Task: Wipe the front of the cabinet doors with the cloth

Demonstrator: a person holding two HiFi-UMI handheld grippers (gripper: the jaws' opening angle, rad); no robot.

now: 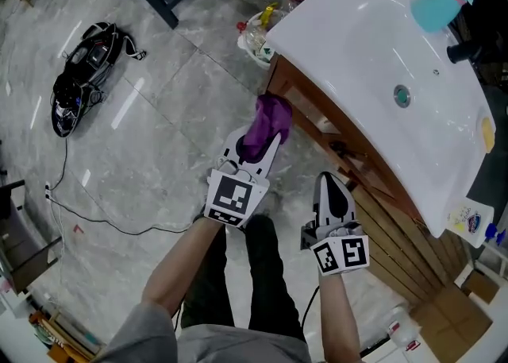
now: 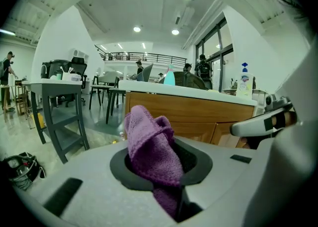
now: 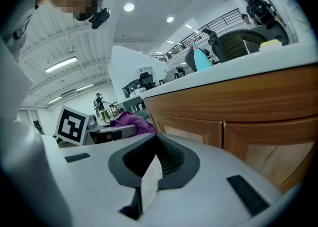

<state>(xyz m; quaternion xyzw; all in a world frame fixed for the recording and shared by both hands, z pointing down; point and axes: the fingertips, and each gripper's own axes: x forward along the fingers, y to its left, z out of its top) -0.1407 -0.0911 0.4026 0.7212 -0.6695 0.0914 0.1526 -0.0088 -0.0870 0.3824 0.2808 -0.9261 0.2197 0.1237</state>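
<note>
My left gripper (image 1: 264,144) is shut on a bunched purple cloth (image 1: 269,119), which sticks up out of the closed jaws (image 2: 151,146). The cloth hangs just short of the left end of the wooden cabinet doors (image 1: 394,230), which run under a white sink counter (image 1: 365,36). In the left gripper view the cabinet front (image 2: 198,114) lies a little way ahead. My right gripper (image 1: 334,188) is shut with no cloth in it and hovers close to the doors (image 3: 238,121). In the right gripper view the cloth (image 3: 127,119) shows at the left.
On the counter stand a teal spray bottle (image 1: 439,5) and a yellow sponge (image 1: 486,133). A bag of bottles (image 1: 258,32) sits on the floor by the cabinet's far corner. Further out on the floor lie a black bag (image 1: 83,75) and a cable (image 1: 119,226). A cardboard box (image 1: 454,320) stands at the lower right.
</note>
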